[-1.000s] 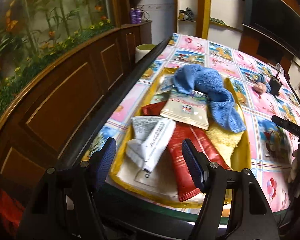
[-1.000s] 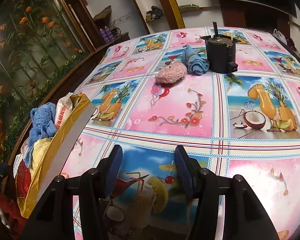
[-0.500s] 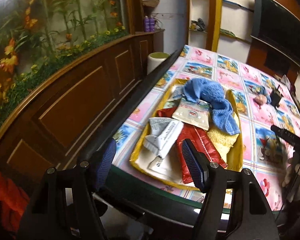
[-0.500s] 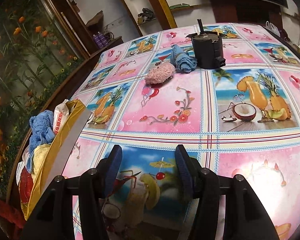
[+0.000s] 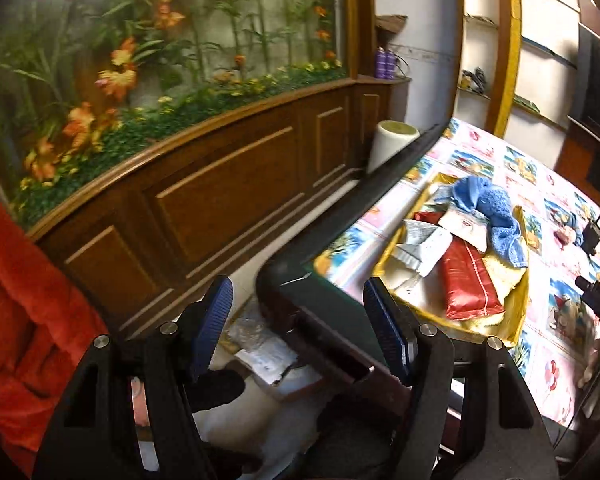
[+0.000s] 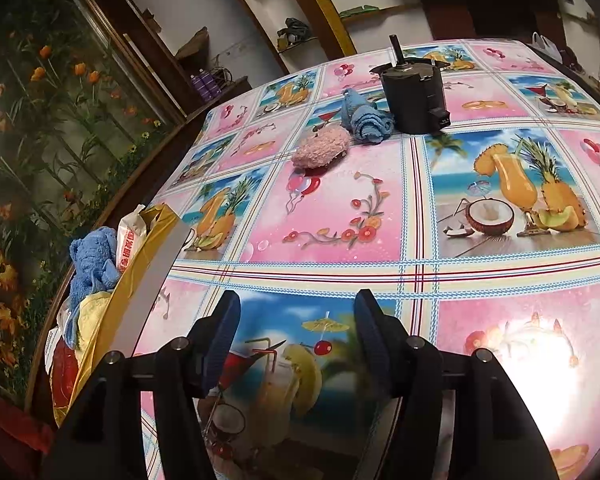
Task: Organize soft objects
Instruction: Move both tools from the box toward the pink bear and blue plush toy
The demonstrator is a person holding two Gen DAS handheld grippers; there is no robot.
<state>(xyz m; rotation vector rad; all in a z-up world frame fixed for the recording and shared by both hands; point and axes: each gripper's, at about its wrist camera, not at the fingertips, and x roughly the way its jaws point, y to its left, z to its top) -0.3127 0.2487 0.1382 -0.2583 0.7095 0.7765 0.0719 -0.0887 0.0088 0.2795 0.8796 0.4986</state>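
Red packet [image 5: 467, 278] flat in yellow tray [image 5: 518, 312], long axis across tray

A shallow gold-lined tray [image 5: 516, 312] sits at the table's near left corner, heaped with a crumpled blue terry towel [image 5: 490, 210] at its twelve o'clock end, a glossy red foil packet [image 5: 466, 280] lying flat toward six, white printed sachets [image 5: 424, 246] at nine and a yellow fluffy cloth [image 5: 500, 272] at three. Well apart across the table, a small fuzzy pink cloth [image 6: 320, 147] lies bunched, with a rolled blue towel [image 6: 366, 120] just beside it at two o'clock.
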